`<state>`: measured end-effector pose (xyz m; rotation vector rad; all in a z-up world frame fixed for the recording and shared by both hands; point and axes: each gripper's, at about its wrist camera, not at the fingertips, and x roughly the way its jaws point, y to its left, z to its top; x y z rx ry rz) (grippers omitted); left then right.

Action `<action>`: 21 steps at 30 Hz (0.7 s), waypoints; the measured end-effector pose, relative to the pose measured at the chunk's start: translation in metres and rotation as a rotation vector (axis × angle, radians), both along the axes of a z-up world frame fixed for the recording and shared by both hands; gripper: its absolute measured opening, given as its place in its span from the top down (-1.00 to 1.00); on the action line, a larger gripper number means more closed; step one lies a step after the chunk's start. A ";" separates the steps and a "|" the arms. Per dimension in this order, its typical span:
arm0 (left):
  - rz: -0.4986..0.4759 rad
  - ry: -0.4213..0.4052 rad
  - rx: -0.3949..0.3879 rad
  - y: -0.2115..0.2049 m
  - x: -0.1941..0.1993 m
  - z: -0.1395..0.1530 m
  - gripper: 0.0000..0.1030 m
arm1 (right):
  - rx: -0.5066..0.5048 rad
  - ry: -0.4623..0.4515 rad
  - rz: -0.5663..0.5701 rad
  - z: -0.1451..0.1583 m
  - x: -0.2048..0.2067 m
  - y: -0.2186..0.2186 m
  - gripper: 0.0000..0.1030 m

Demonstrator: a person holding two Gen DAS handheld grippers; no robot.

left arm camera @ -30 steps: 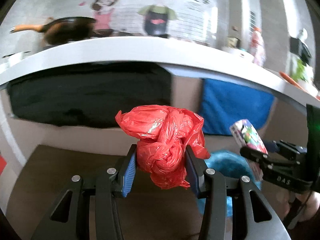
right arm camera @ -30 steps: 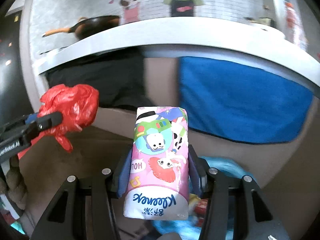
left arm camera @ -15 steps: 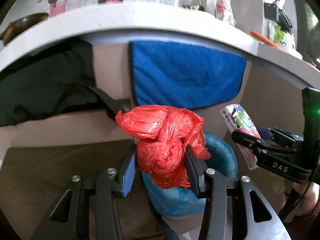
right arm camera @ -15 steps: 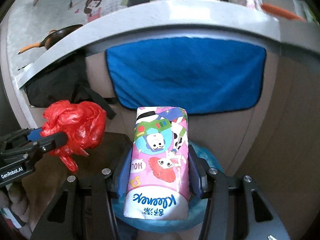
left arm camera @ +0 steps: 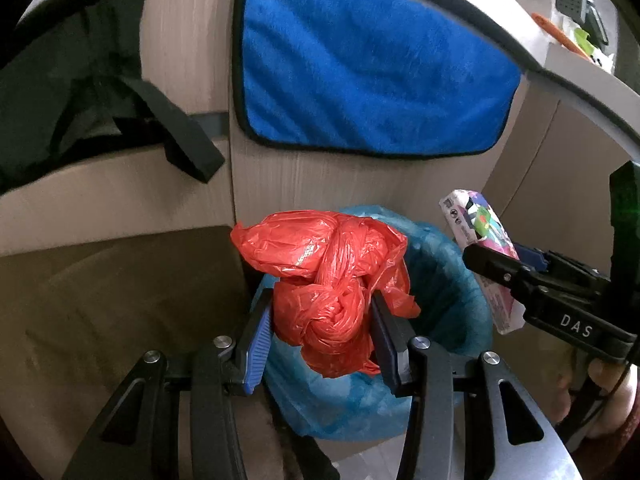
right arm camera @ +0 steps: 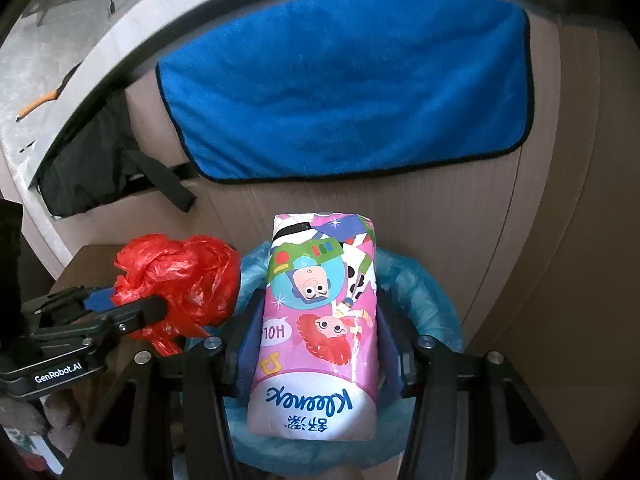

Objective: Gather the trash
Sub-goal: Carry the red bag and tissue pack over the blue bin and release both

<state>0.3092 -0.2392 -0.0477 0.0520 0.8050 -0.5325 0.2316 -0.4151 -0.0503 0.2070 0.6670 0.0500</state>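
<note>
A bin lined with a blue plastic bag (left arm camera: 448,276) is standing on the floor (left arm camera: 120,292), right against the wood-grain cabinet front (left arm camera: 304,184). The brownish floor is stretching away to the left of it. Above, a pale countertop (right arm camera: 60,52) is running along the cabinet, with an orange-handled pan (right arm camera: 44,98) lying on it.

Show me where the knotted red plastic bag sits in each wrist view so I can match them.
Left wrist view: the knotted red plastic bag is at centre, clamped in the left gripper.
Right wrist view: the same bag is at lower left, beside the pink tissue pack.
Shared landmark: the blue towel hanging above the blue-lined bin.
</note>
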 end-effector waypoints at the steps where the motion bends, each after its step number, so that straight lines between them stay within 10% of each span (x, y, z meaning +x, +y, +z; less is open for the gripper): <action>1: -0.003 0.006 -0.002 0.000 0.002 -0.003 0.10 | 0.003 0.007 0.001 -0.003 0.002 0.000 0.07; 21: -0.014 0.078 -0.002 -0.016 0.031 -0.035 0.10 | 0.039 0.086 0.000 -0.039 0.029 -0.002 0.05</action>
